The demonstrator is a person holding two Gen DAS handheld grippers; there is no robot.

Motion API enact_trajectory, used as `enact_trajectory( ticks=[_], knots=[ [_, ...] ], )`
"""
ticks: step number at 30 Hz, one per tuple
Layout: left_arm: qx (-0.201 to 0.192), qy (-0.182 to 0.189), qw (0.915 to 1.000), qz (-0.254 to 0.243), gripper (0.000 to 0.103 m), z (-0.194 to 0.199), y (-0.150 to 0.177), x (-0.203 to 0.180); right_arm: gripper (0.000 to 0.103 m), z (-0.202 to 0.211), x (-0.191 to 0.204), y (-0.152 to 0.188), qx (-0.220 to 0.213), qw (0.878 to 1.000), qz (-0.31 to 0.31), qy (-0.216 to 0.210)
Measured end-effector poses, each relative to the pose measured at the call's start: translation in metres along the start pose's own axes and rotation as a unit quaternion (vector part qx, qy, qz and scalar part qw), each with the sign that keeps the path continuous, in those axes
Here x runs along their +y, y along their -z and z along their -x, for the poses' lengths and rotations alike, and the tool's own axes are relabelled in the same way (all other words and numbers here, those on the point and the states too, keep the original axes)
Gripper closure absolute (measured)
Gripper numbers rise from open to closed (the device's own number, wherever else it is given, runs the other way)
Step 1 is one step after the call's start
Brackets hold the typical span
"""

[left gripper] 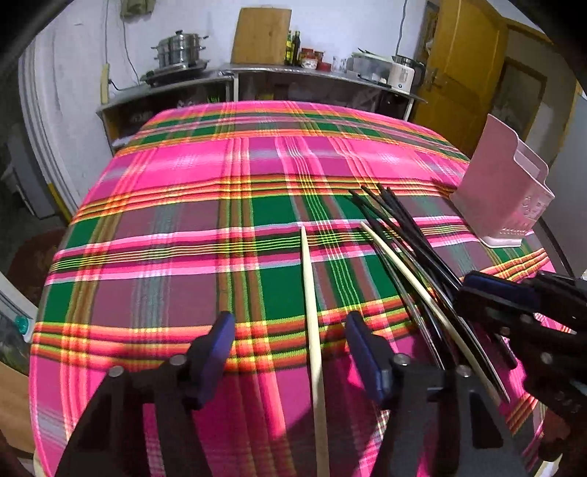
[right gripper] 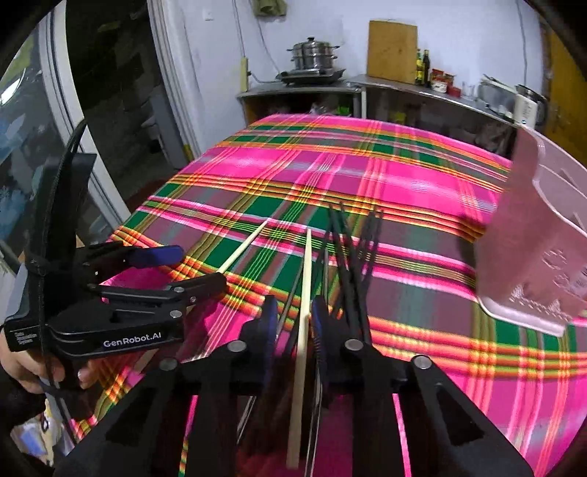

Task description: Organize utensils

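A pile of black chopsticks [left gripper: 411, 235] and two cream chopsticks lie on the plaid tablecloth. One cream chopstick [left gripper: 312, 312] lies between my open left gripper's [left gripper: 290, 352] fingers, untouched. My right gripper [right gripper: 293, 323] is nearly shut around the other cream chopstick [right gripper: 302, 319], with black chopsticks [right gripper: 352, 257] beside its right finger. A pink utensil holder [left gripper: 506, 190] stands upright at the table's right; it also shows in the right wrist view [right gripper: 543, 249]. The right gripper [left gripper: 513, 304] appears at the right in the left wrist view, and the left gripper [right gripper: 154, 271] at the left in the right wrist view.
The table's plaid cloth [left gripper: 205, 190] stretches far and left. Behind it stands a metal counter [left gripper: 293, 73] with a steamer pot [left gripper: 179, 49], a wooden board [left gripper: 260, 35], bottles and jars. A yellow door [left gripper: 458, 62] is at the right.
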State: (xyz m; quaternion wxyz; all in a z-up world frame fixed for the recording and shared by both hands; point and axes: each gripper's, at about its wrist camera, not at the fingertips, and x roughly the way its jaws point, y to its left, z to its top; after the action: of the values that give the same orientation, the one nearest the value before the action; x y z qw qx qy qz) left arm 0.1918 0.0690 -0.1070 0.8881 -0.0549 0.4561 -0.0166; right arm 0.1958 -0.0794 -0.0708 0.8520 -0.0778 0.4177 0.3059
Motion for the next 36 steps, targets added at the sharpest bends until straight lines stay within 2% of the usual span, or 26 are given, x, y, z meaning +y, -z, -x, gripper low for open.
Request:
enact_trajectory(
  ticks=[2,18,29,36],
  knots=[
    [0.004,0.0,1.0,-0.004,0.049,-0.003,-0.002,0.0,0.093,-0.009,0.0,-0.004,0.007,1.0,0.003,-0.006],
    [0.007,0.025,0.9996,-0.015,0.075,-0.014,-0.018,-0.006,0.094,-0.044,-0.008,-0.014,0.039,0.999,-0.003,-0.003],
    [0.011,0.027,0.9994,-0.018,0.081,-0.024,-0.032,-0.008,0.094,-0.056,-0.013,-0.027,0.047,0.999,-0.011,-0.001],
    [0.013,0.019,0.9994,-0.025,0.091,-0.029,-0.037,-0.013,0.094,-0.064,-0.016,-0.031,0.055,0.998,-0.016,-0.002]
  ],
)
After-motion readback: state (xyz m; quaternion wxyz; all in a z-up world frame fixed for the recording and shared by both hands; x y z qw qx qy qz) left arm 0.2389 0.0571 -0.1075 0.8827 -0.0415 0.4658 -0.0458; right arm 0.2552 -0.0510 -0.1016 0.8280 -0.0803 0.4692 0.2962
